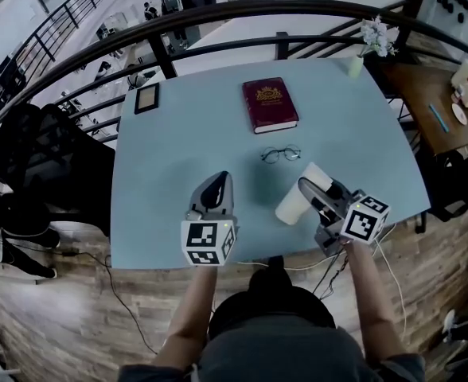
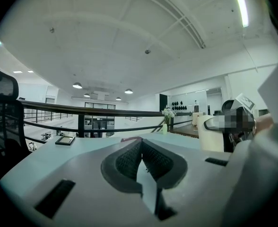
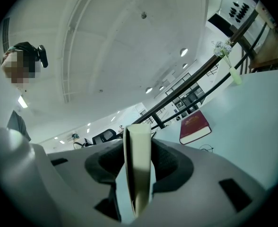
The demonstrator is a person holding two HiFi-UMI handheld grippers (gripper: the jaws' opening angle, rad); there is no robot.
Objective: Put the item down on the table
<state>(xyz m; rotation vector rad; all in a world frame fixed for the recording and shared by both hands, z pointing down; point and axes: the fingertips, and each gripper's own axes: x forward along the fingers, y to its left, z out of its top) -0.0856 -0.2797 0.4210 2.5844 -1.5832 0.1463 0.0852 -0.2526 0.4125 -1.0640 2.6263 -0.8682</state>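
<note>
The right gripper has its jaws clamped on the wall of a cream cup. One jaw is inside the rim and one outside, which is why the right gripper view shows only a thin cream edge standing between the pads. This rim pinch carries the cup tilted over the near right part of the bench, base down and away from the gripper. I cannot tell whether the base already touches the bench. It looks like the cup is on its way to being set down, and it needs to be brought upright before the jaws let go or it may tip.

The left gripper hovers over the near middle of the bench with its jaws pressed together and nothing between them. It seems simply parked clear of the cup.

Count: two grippers and one cup. Also on the bench are one red book lying flat at the far middle, one pair of glasses just nearer than it, one dark frame at the far left, and one vase of flowers at the far right corner.
</note>
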